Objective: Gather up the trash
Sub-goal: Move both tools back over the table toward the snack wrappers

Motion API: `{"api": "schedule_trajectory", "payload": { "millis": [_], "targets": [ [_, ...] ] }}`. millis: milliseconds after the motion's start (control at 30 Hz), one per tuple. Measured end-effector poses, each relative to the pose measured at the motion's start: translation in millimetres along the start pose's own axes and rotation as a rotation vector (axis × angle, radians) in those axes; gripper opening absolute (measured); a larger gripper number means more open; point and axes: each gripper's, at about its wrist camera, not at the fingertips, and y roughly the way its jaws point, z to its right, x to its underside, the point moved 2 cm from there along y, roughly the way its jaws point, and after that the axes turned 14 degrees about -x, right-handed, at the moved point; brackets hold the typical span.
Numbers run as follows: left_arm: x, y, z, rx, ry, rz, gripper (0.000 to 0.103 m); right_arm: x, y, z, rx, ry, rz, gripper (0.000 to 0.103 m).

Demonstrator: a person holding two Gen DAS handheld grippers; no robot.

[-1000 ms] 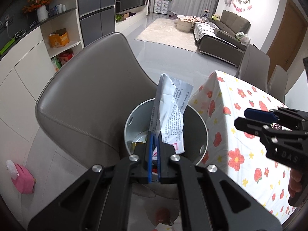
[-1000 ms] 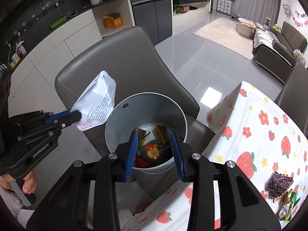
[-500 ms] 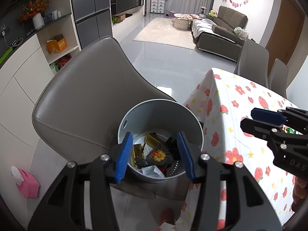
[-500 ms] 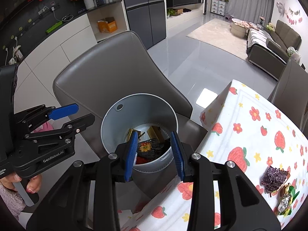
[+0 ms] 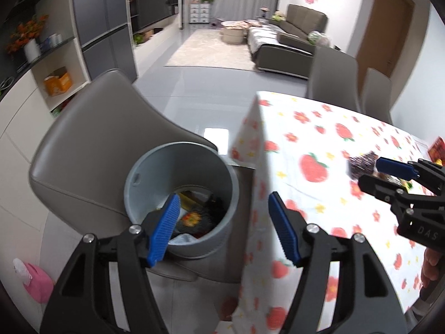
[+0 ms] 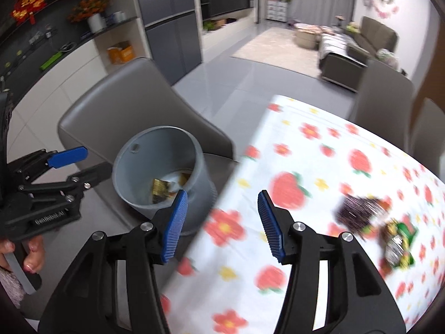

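- The left gripper point(image 5: 222, 225) hangs over the gap between the grey bin and the table corner; its blue-padded jaws are spreading and nothing is between them
- The right gripper point(image 6: 222, 222) is over the near edge of the table, jaws likewise opening, with only tablecloth behind the gap
- The grey round bin point(image 5: 155, 167) sits on the seat of a grey leather chair point(image 5: 91, 139) pushed against the table; inside lie crumpled wrappers point(image 5: 194, 217), one gold, one dark with an orange spot, plus a bit of white paper
- On the strawberry-and-flower tablecloth point(image 6: 306, 167), well apart from the bin, trash waits: a dark purple glittery wrapper point(image 6: 358, 211) and, just beside it, a green and gold wrapper point(image 6: 397, 242), both blurred
- A hand point(image 6: 30, 253) grips the left gripper's handle at the right wrist view's lower left edge
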Motion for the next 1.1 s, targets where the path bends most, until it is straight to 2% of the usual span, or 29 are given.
{"api": "schedule_trajectory", "payload": {
  "millis": [367, 633, 833, 1100],
  "targets": [
    [13, -39, 131, 0.116, 0.160, 0.017, 0.066, 80, -106, 120, 0.189, 0.220, 0.053, 0.051],
    [23, -60, 218, 0.185, 0.254, 0.030, 0.066, 122, -162, 184, 0.267, 0.297, 0.089, 0.051],
    [26, -68, 275, 0.230, 0.312, 0.036, 0.066, 141, -185, 209, 0.280, 0.314, 0.098, 0.051],
    [26, -50, 330, 0.266, 0.350, 0.011, 0.066, 149, -176, 242, 0.281, 0.316, 0.081, 0.051]
  ]
}}
